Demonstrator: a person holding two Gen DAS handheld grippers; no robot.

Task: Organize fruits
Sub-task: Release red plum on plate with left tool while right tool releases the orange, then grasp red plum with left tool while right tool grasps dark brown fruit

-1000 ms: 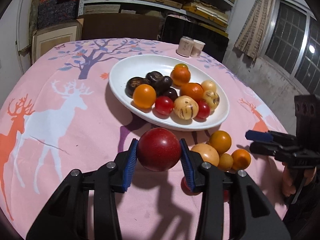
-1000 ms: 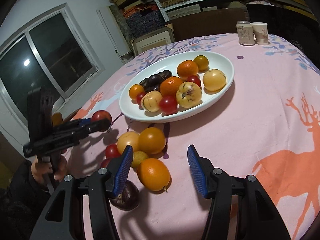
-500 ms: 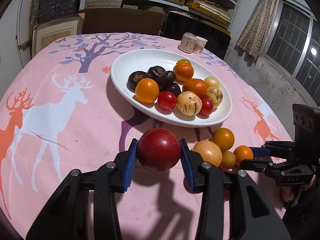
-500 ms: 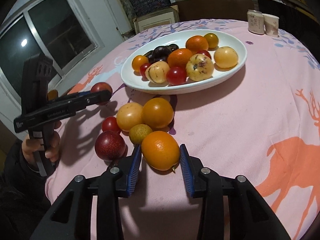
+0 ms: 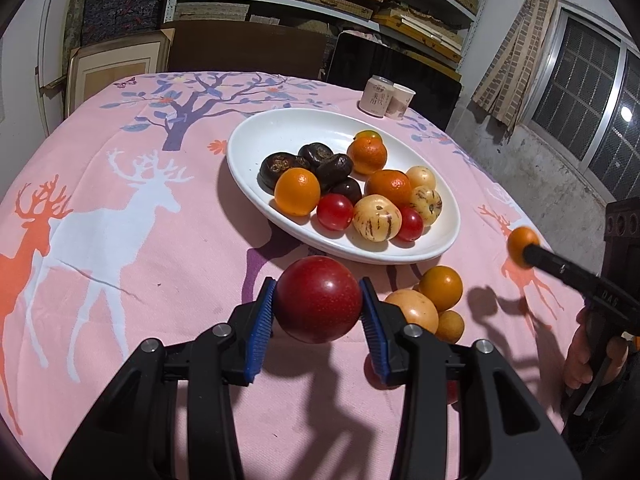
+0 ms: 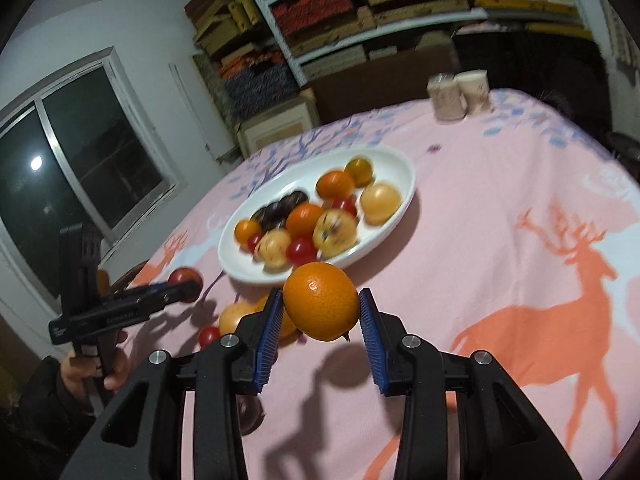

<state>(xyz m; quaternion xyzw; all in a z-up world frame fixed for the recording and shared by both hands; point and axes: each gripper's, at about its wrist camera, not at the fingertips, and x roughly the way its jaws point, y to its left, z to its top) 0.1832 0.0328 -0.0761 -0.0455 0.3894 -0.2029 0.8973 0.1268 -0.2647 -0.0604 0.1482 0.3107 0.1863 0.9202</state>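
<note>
right gripper (image 6: 320, 316) now clamped on orange (image 6: 321, 306), lifted off cloth since half a second ago | left gripper (image 5: 318, 314) still pinching red fruit (image 5: 319, 299) aloft, short of plate (image 5: 440, 246) | loose fruit pile (image 5: 428, 306) just beside plate rim | likely both carries headed to plate

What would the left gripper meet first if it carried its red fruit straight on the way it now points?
The left gripper points at the near rim of the white plate, just beyond the red fruit it grips. It would probably meet that rim first, or, if held high enough, the cherry tomato behind it; height is unclear.
</note>
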